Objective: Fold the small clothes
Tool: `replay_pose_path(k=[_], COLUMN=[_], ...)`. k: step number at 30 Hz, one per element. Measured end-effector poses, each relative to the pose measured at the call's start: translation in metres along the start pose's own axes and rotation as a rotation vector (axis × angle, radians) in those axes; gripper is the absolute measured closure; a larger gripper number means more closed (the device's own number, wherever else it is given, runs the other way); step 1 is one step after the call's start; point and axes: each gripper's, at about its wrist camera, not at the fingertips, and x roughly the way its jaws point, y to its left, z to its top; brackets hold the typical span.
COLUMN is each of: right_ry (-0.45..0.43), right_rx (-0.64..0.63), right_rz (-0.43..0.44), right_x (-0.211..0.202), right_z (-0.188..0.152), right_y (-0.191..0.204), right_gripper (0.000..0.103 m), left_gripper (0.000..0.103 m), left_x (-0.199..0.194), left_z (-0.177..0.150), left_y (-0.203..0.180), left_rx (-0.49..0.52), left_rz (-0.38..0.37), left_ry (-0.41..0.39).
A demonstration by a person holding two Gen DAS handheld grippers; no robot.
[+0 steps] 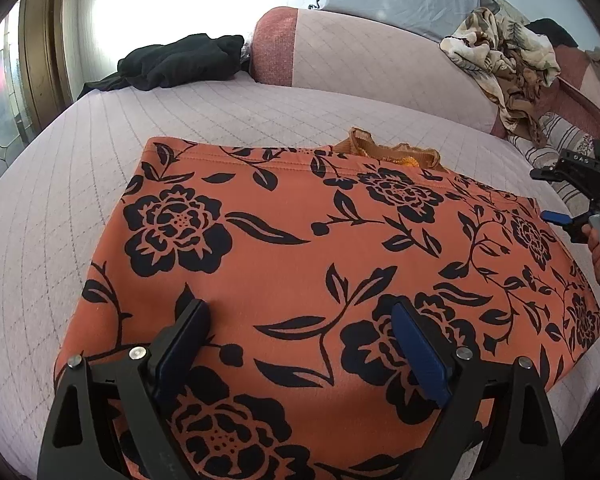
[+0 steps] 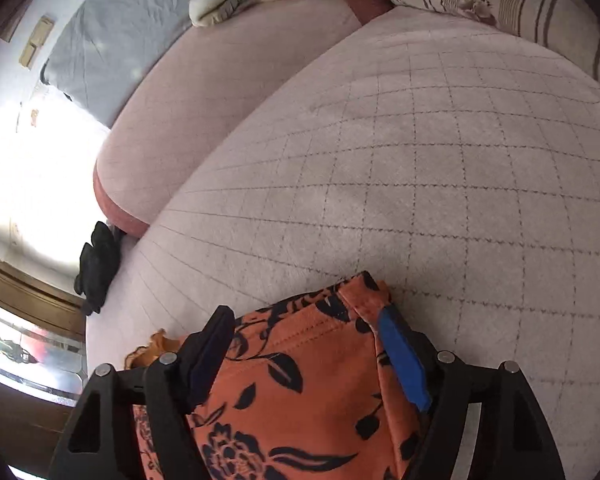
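An orange garment with black flowers (image 1: 300, 256) lies flat, folded, on the quilted pink bed cover (image 1: 80, 184). A brown ruffled collar (image 1: 384, 148) pokes out at its far edge. My left gripper (image 1: 300, 320) is open just above the garment's near part, jaws wide apart and empty. My right gripper (image 2: 306, 322) is open over the garment's far right corner (image 2: 340, 300), its fingers either side of the corner. It also shows in the left wrist view (image 1: 572, 220) at the garment's right edge, held by a hand.
A black garment (image 1: 180, 62) lies at the far left of the bed. A pink bolster (image 1: 360, 68) runs along the back. A crumpled floral cloth (image 1: 504, 60) and a striped pillow (image 2: 520, 4) lie at the far right.
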Motion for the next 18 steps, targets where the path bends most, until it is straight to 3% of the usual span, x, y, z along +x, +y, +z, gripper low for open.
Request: replay_pose_path(k=[4,6,9,11,14,18], right_ry=[-0.006,0.006,0.063,0.107,0.058,0.004], right_rx=[-0.164,-0.185,-0.173,-0.171,-0.121,-0.186], right_rz=[0.047,0.087,0.122,0.067,0.069,0.19], right_x=[-0.039,-0.059,-0.069,-0.057,-0.07,-0.105], right_z=[-0.035,-0.061,-0.101,-0.119,-0.118,-0.125], right_y=[0.034,0.038,0.024,0.002,-0.006,0.013], right_gripper=[0.025,0.025,0.024,0.024,0.024,0.021], left_gripper=[0.011,0.011,0.011,0.011,0.011,0.011], left_x=[-0.003,-0.007,-0.018,-0.031,-0.052,-0.068], left_z=[-0.001,-0.001,0.0,-0.002,-0.01,-0.02], left_y=[0.001,0.004,0.012,0.019,0.029,0.044], left_rx=[-0.01,-0.022,-0.077,-0.102,-0.093,-0.133], left_rz=[-0.005,-0.018,-0.046,-0.058,-0.03,-0.007], left_ry=[0.004,0.006,-0.019,-0.065,-0.092,-0.064])
